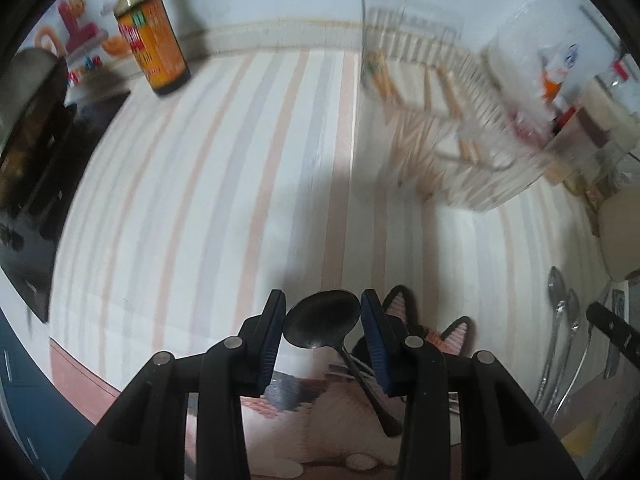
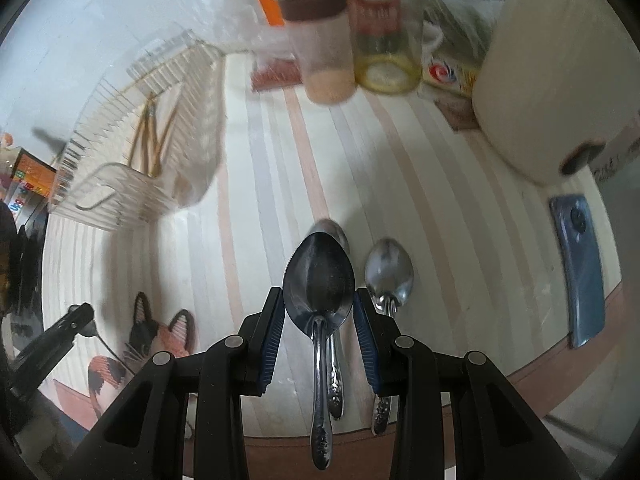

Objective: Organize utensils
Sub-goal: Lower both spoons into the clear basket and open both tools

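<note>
The left gripper (image 1: 323, 322) pinches a dark round metal spoon (image 1: 320, 320) by its bowl, above the near edge of the striped table (image 1: 200, 200). The right gripper (image 2: 319, 318) squeezes a shiny silver spoon (image 2: 319, 280), lifted over two more silver spoons (image 2: 389, 272) lying on the table. A wire rack (image 2: 132, 160) with chopsticks sits toward the far left side.

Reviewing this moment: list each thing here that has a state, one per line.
left gripper: shut on dark spoon
dark spoon: lifted, bowl between the pads
right gripper: shut on silver spoon
silver spoon: held by its bowl
second silver spoon: lying on the table
wire rack: holds chopsticks
phone: lying face down
</note>
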A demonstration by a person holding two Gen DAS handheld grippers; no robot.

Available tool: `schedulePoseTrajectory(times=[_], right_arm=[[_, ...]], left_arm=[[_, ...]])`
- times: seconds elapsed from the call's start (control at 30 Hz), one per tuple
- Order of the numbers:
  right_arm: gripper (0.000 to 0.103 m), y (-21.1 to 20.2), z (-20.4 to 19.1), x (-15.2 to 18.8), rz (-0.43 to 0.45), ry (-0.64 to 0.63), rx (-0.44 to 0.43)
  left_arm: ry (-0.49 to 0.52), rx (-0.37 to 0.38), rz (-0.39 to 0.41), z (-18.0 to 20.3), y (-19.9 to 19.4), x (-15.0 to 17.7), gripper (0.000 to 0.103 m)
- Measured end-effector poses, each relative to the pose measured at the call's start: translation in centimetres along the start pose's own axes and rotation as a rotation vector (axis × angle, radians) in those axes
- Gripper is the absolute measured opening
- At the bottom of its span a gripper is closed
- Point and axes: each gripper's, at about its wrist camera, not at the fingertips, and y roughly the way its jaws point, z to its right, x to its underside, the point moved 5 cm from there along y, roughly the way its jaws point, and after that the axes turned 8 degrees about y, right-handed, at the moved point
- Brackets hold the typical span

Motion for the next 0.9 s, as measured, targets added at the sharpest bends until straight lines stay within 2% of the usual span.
schedulePoseTrajectory(times=[0.27,0.3,0.33,0.5,0.6,0.63,0.7,0.77,0.83,0.9], right_arm=[[0.037,-3.5,-2.6,-1.4,0.078,-0.056,-0.044],[0.037,-4.1,-3.2,-1.6,0.093,-0.07,-0.052],[0.037,-4.5,-3.5,-1.8,0.101,-0.076,-0.055],[0.037,-6.3,-5.6,-3.5,0.152,-0.114,-0.081],[0.037,-6.7,-6.1,-4.0,0.16,-0.116,-0.094],[0.037,-6.8,-6.1,-4.0,0.158,-0.115,-0.097],[0.037,-6.4,-6.0,-3.9,0.142,-0.109,-0.099],[0.037,-5.4,-5.6,-3.6,0.111,-0.101,-0.097],[0.037,-4.0,-5.2,-3.2,0.076,-0.097,-0.089],[0.037,-2.6,-4.6,-2.9,0.045,-0.09,-0.076]], left_arm=[[-0.002,0.033,0.138,-0.1,-5.4,-2.1,0.034],[0.005,0.032,0.158,-0.1,-6.2,-2.5,0.03],[0.011,0.034,0.173,-0.1,-6.5,-3.2,0.006],[0.02,0.044,0.239,-0.5,-9.2,-4.7,0.004],[-0.022,0.055,0.259,-1.8,-9.7,-4.9,0.004],[-0.042,0.061,0.256,-2.3,-9.5,-4.8,0.006],[-0.088,0.123,0.211,-3.3,-8.0,-4.2,0.014],[-0.104,0.173,0.139,-3.7,-5.2,-3.4,0.053],[-0.127,0.184,0.071,-4.1,-2.6,-2.7,0.054],[-0.2,0.222,-0.017,-4.8,0.7,-1.8,0.054]])
